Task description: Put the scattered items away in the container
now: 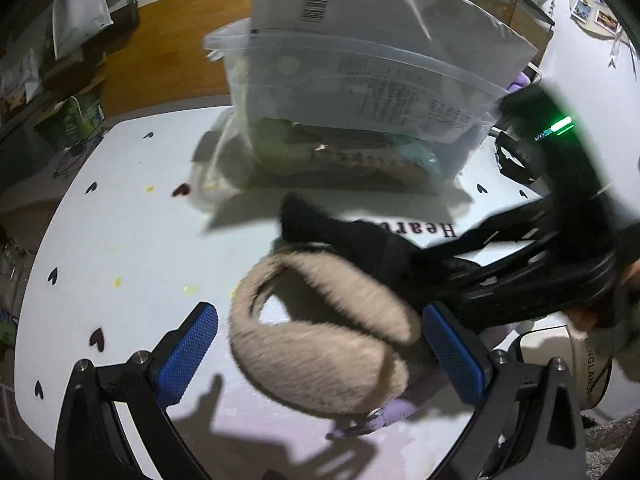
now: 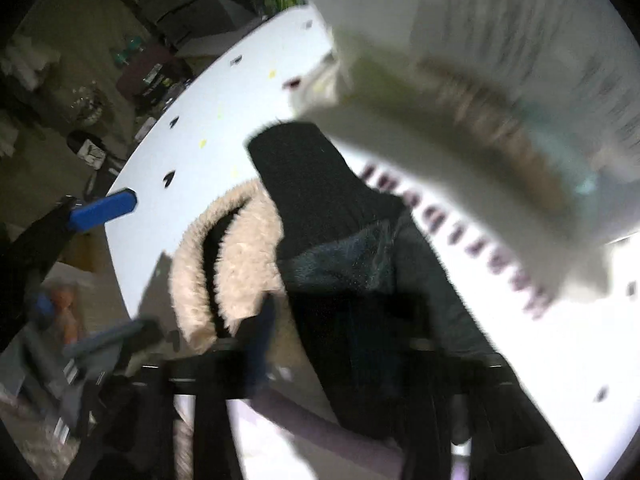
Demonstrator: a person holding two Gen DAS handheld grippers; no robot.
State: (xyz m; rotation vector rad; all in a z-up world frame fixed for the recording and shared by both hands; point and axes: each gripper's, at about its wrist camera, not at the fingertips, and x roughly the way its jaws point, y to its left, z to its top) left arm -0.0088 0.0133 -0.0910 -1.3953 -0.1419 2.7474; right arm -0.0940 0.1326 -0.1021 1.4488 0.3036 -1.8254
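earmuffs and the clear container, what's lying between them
A black cloth item lies on the table between the earmuffs and the clear container, plainest in the left wrist view.

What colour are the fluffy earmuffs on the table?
Cream beige, the earmuffs show best in the left wrist view.

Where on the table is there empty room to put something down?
Bare white table lies left of the furry earmuffs and clear container. It's crowded on the right, where the black cloth and right gripper sit.
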